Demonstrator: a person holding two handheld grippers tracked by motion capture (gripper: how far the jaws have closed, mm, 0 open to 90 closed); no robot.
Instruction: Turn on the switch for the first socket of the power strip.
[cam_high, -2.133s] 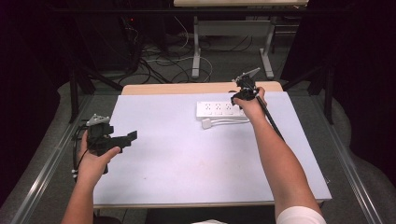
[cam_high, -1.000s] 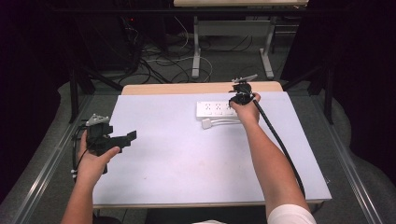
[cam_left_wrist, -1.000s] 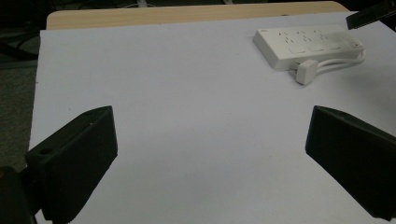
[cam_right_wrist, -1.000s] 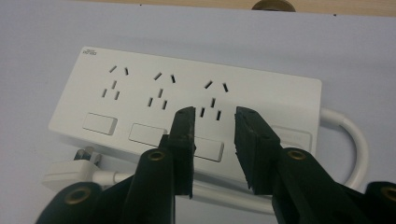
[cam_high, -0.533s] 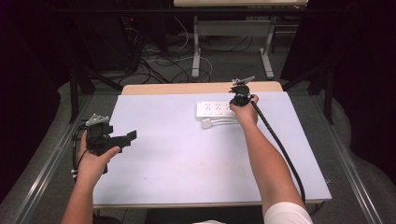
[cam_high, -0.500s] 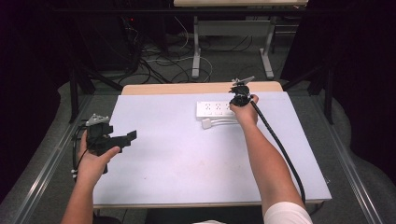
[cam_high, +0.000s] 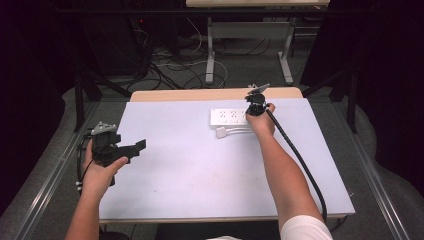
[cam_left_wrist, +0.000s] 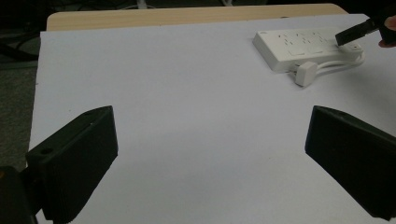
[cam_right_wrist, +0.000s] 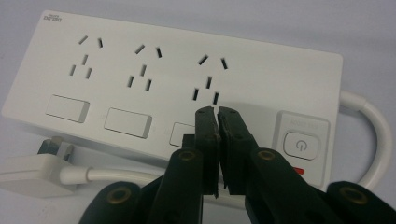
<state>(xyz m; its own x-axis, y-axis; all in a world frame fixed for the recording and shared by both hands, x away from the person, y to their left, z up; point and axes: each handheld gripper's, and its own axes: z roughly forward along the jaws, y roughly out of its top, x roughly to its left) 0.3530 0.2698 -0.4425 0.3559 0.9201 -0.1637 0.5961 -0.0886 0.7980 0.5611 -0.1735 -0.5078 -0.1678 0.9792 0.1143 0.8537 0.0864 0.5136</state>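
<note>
Left hand-held gripper at left of high view, jaws spread wide, empty, over desk. White power strip upper centre of high view: three socket groups, rocker switches. Right gripper view adds power button, plug lower left. Right hand-held gripper jaws pressed together, tips over strip's third switch.

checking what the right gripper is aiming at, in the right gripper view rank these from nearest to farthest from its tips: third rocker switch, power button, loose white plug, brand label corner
1. Third rocker switch, right under the closed tips of the right gripper.
2. Power button, just to the tips' right on the power strip.
3. Loose white plug, lower left, on the table beside the strip.
4. Brand label, the strip's far upper-left corner.
</note>
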